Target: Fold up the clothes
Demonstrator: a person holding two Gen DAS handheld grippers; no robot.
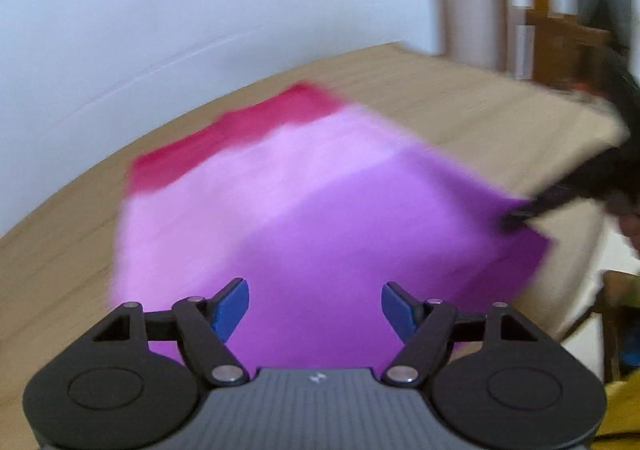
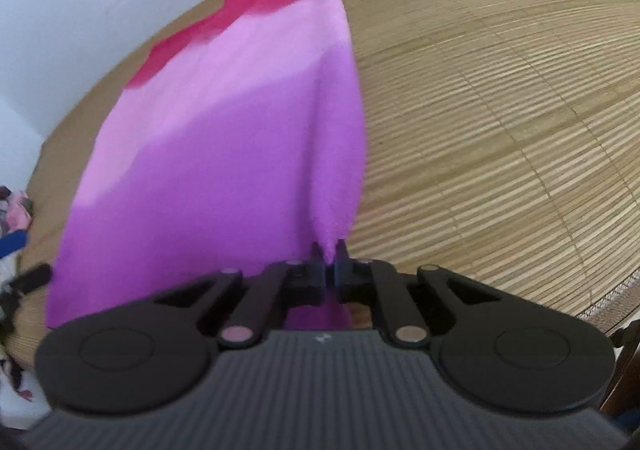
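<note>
My right gripper [image 2: 329, 256] pinches the soft purple-pink cloth [image 2: 224, 153] on the ribbed bamboo mat [image 2: 500, 109], its corner at six o'clock, while my left gripper [image 1: 315, 308] gapes empty.

Bare mat [image 2: 500, 109] runs wide to the right of the cloth [image 2: 224, 153], open passage all the way to its far edge. Behind, a strip of mat lies free between cloth and wall [image 1: 160, 9]. On the left, it's tighter: a heap of clothes [image 2: 14, 209] sits just off the mat's edge. The right gripper [image 2: 330, 256] pinches the cloth's near corner, so that corner is taken. The left gripper [image 1: 314, 306] hangs above the cloth, jaws apart, nothing between them. Wooden furniture [image 1: 560, 29] stands past the mat's far right corner.
</note>
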